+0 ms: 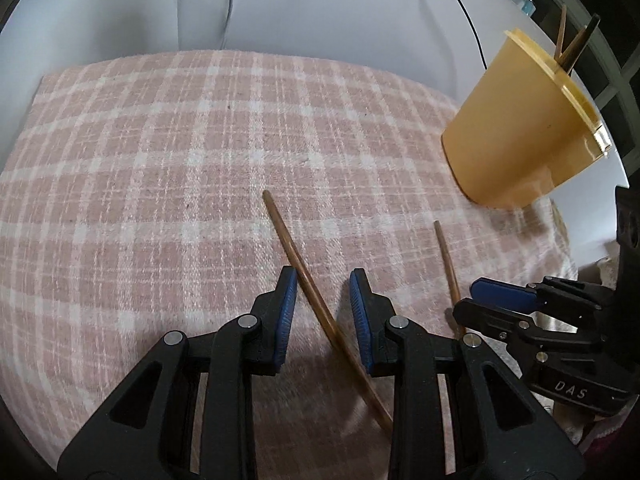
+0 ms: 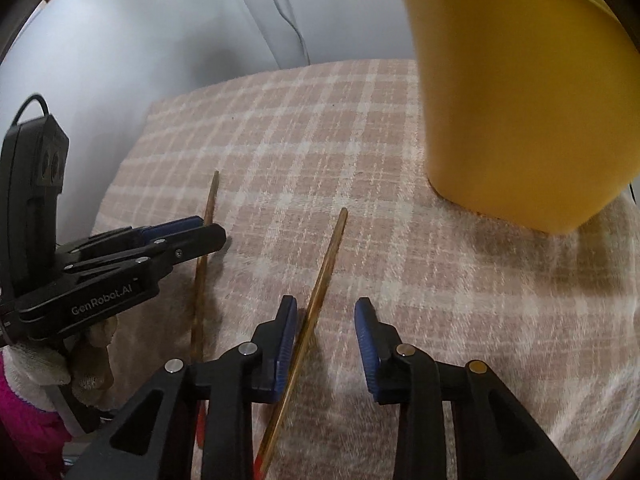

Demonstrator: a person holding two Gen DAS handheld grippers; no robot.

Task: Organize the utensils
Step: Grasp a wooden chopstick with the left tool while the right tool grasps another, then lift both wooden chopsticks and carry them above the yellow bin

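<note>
Two brown chopsticks lie on a pink plaid cloth [image 1: 160,160]. My left gripper [image 1: 324,312] hangs low over the left chopstick [image 1: 285,246]; its jaws straddle the stick, which runs close by the left pad while the right pad stands off it. To the right, my right gripper [image 1: 466,300] sits at the other chopstick [image 1: 448,264]. In the right wrist view, the right gripper [image 2: 326,336] also straddles its chopstick [image 2: 328,256], which lies beside the left pad with a wide gap to the right pad. The left gripper [image 2: 210,230] appears there over its chopstick [image 2: 212,200].
A yellow cup [image 1: 516,140] stands on the cloth's far right corner with several chopsticks [image 1: 568,44] sticking out; it looms close in the right wrist view [image 2: 520,100]. The white table [image 1: 300,8] beyond carries a black cable [image 1: 464,12]. A pink sleeve [image 2: 24,420] shows at lower left.
</note>
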